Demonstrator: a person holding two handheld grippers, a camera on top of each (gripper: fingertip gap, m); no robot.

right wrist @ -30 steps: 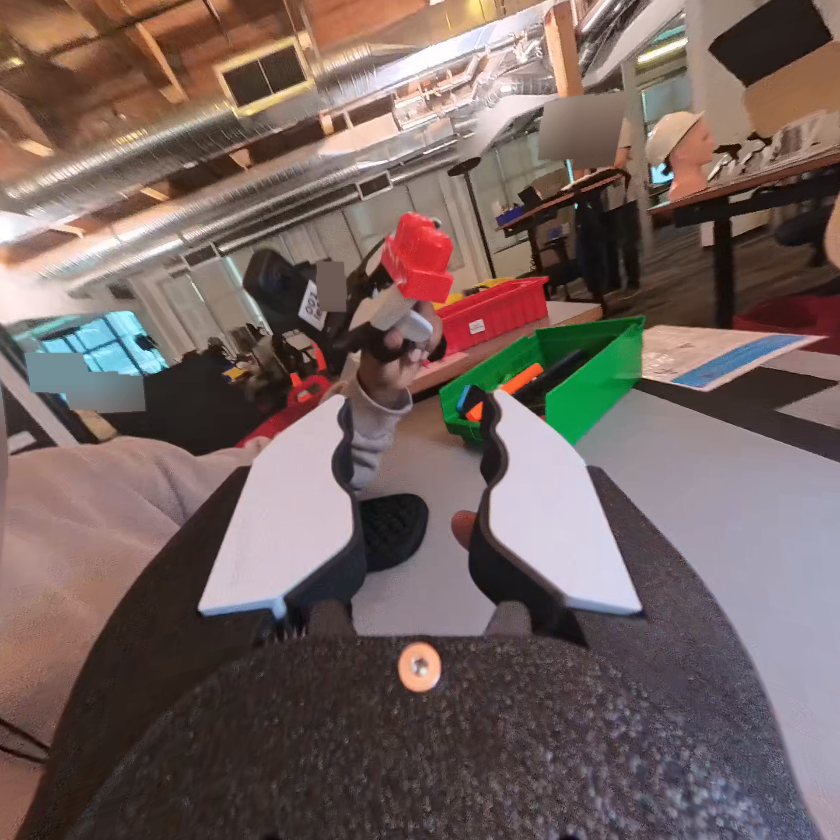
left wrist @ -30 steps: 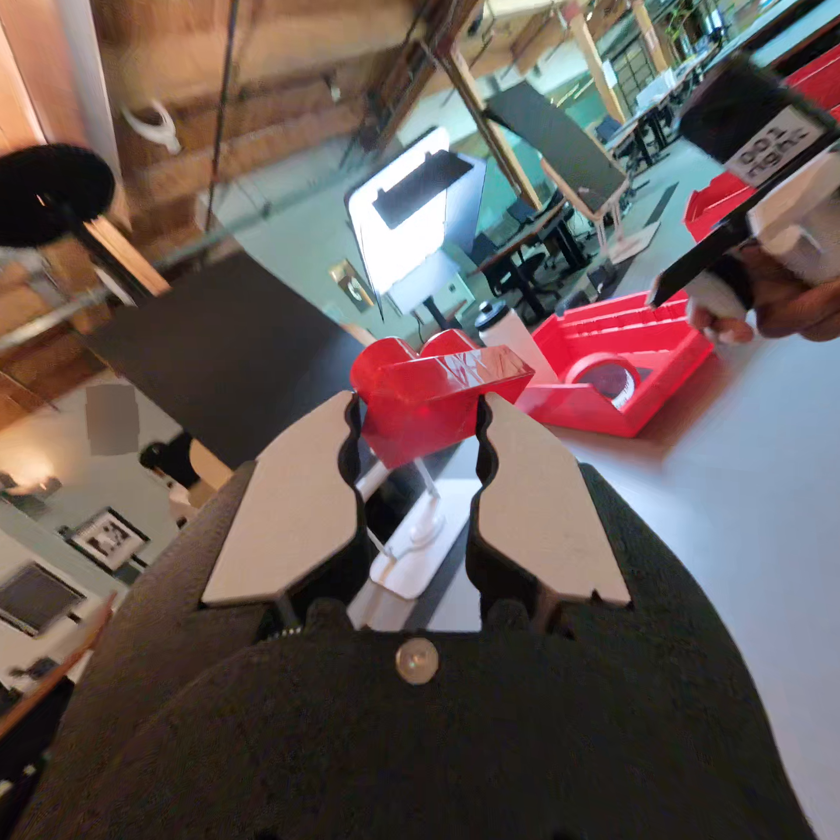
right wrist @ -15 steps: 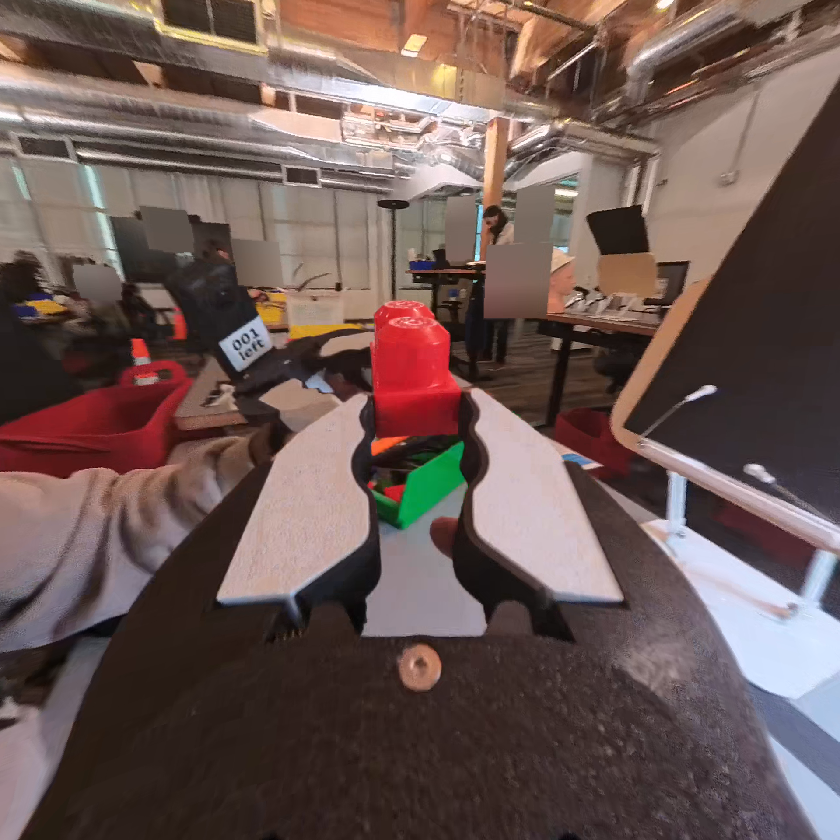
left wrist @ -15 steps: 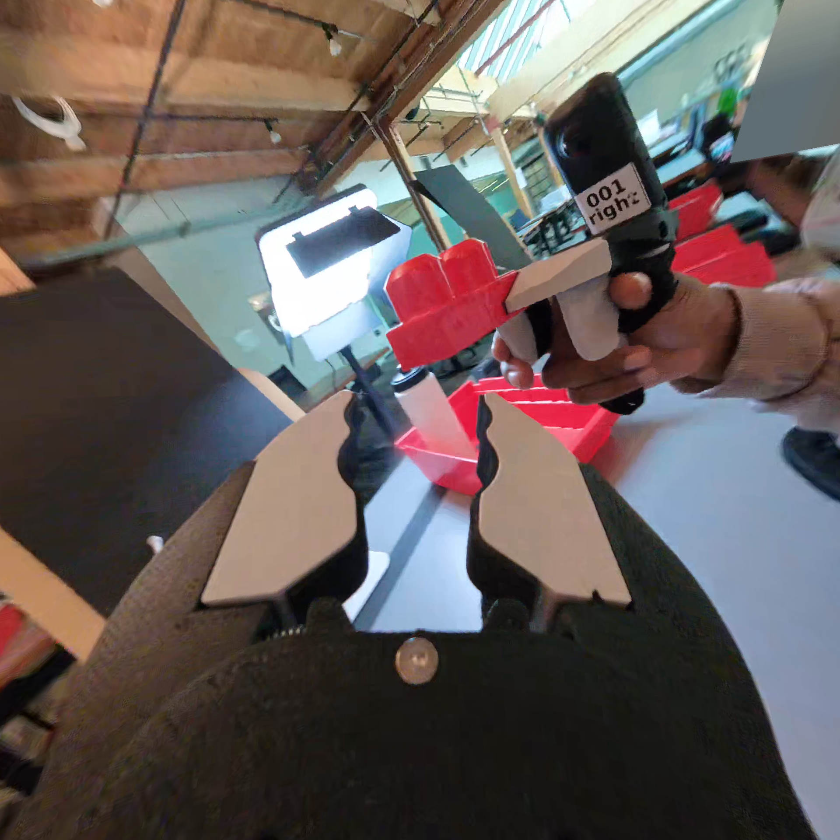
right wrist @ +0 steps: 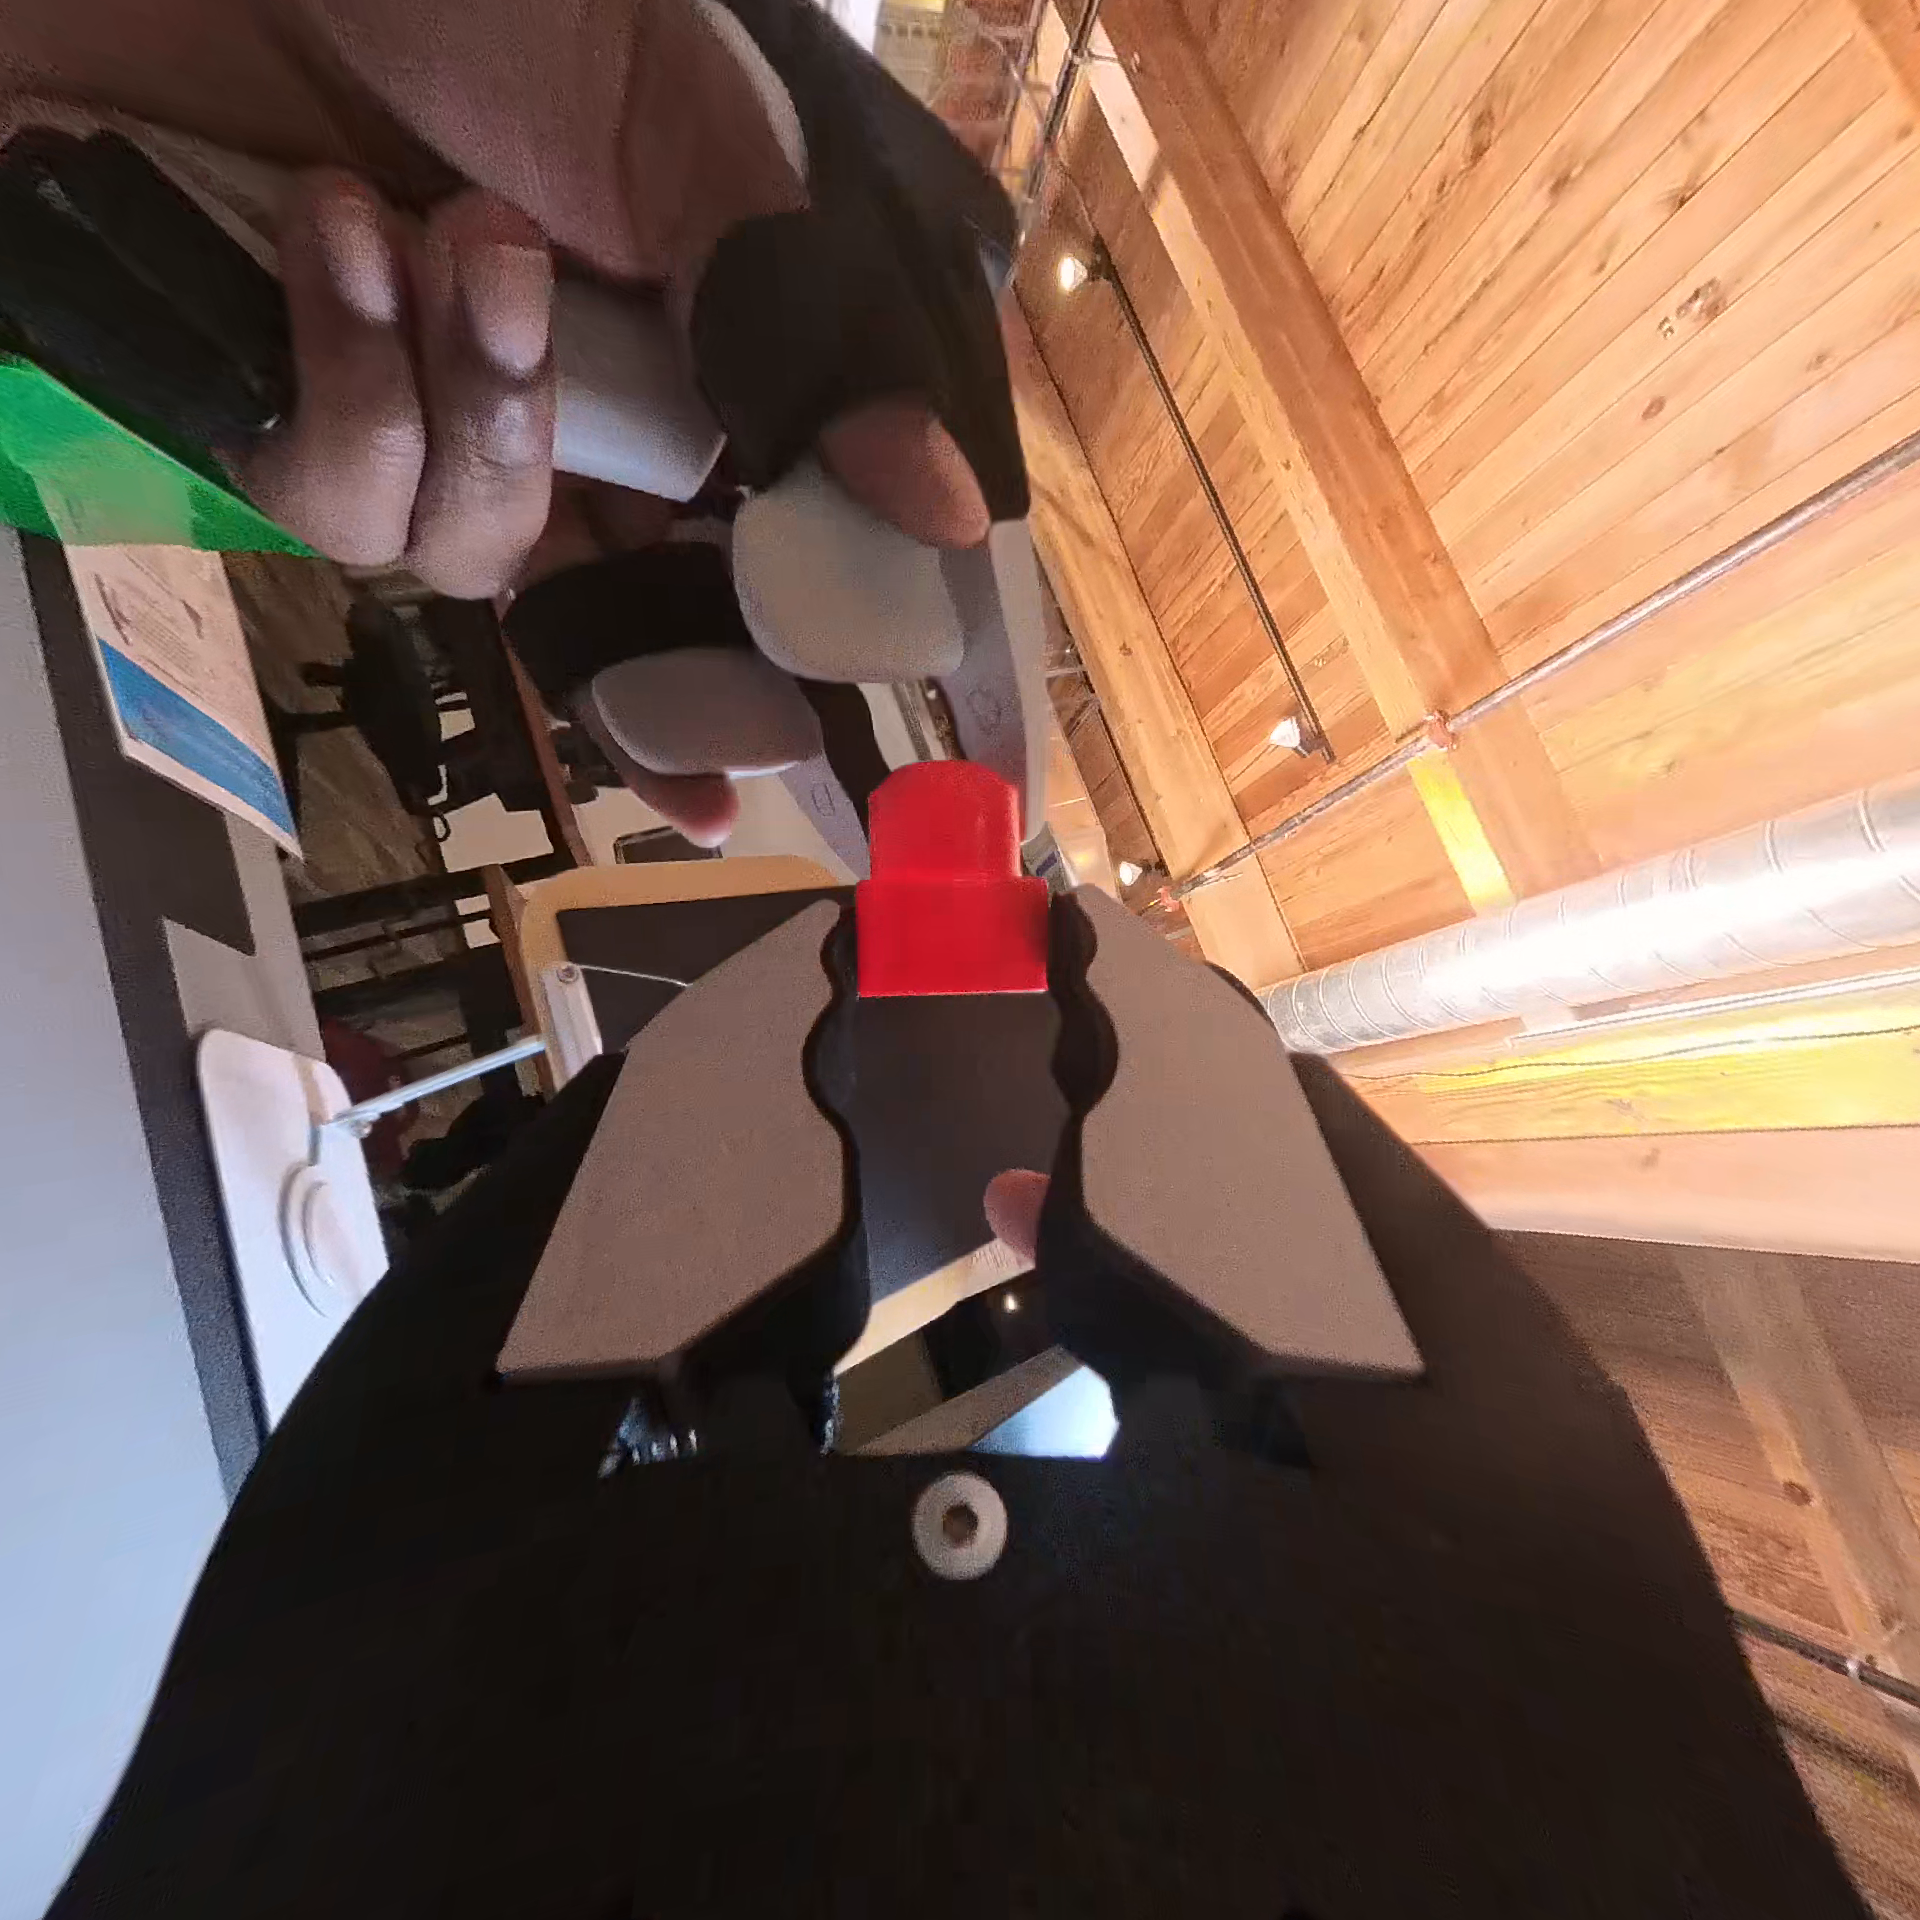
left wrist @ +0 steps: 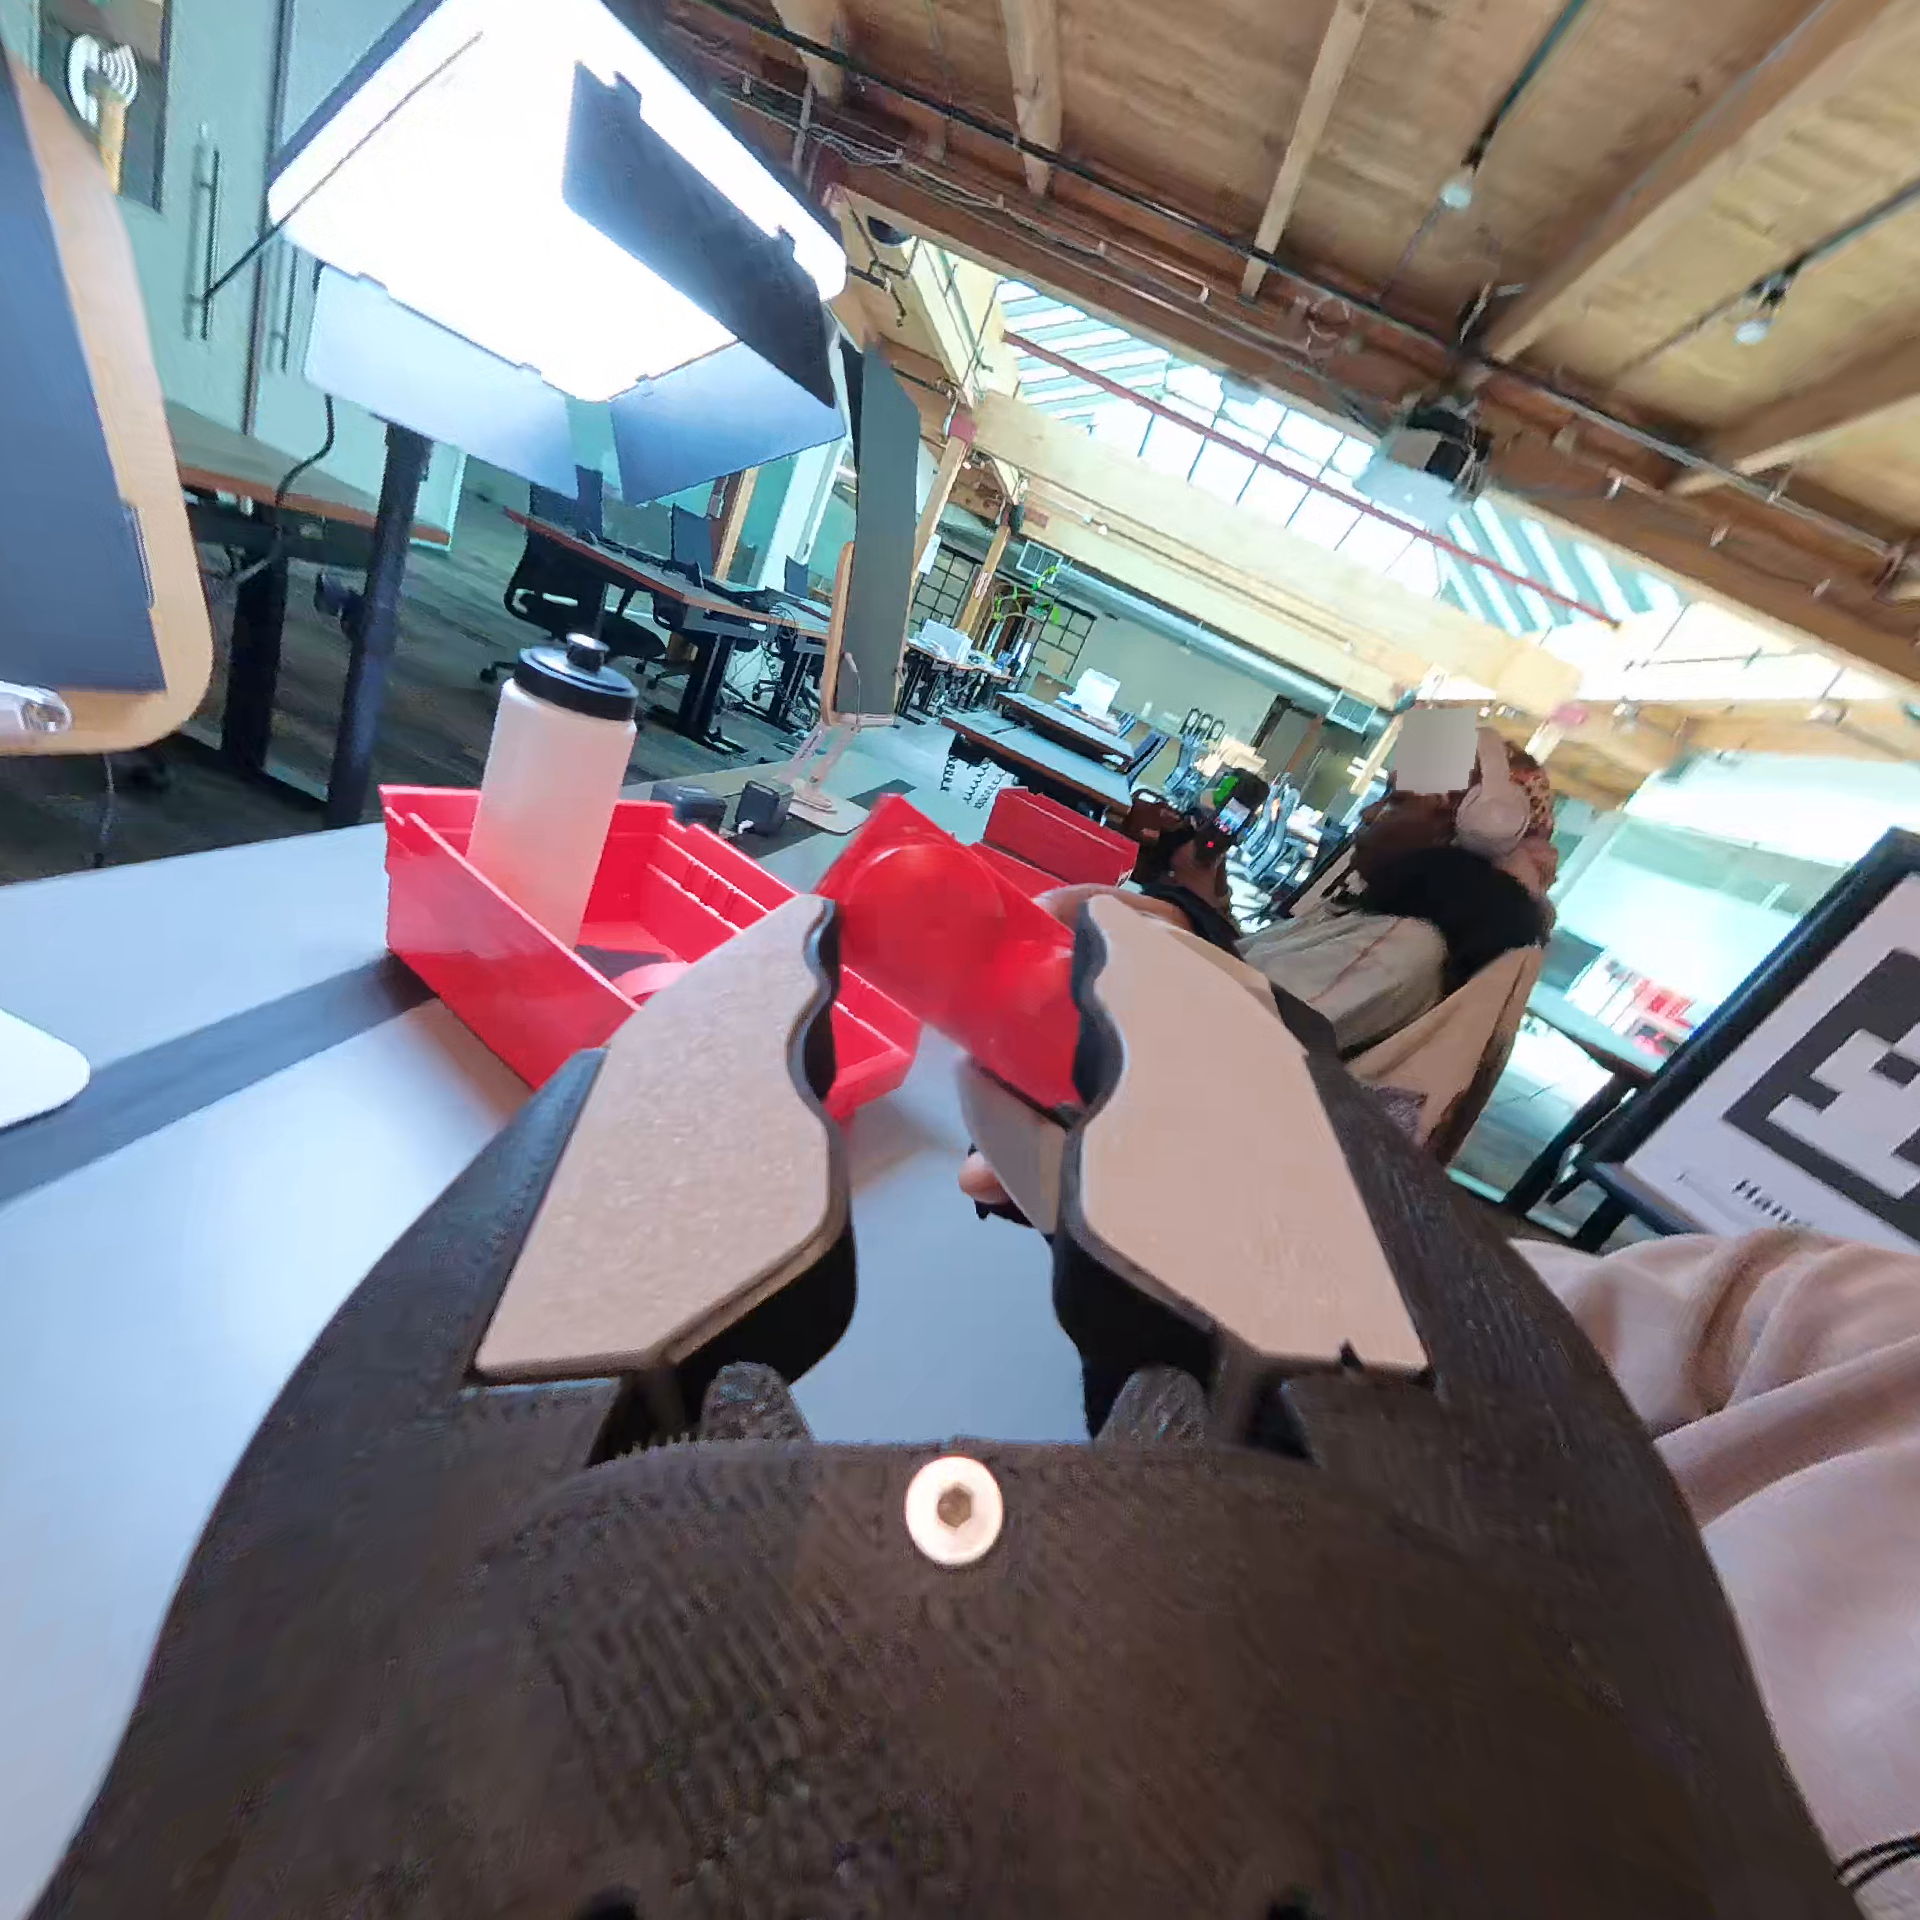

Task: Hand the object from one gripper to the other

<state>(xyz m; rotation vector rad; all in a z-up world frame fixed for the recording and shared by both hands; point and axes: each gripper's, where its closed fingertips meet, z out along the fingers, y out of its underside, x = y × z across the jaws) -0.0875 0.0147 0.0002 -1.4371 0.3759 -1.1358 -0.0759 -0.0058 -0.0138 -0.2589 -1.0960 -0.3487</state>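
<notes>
Here right tongs (right wrist: 951,940) pinch red block (right wrist: 948,904); left tongs (left wrist: 951,961) flank it.

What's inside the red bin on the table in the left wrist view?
In the red bin a white squeeze bottle with a black cap stands upright at its far end. The bin's near end is hidden behind the left gripper and the red block.

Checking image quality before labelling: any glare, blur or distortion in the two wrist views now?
Left wrist view: the lamp panel is blown out white, and wide-angle bending curves the ceiling beams. Right wrist view: the hand up close is blurred, the duct glares, but the red block is sharp.
</notes>
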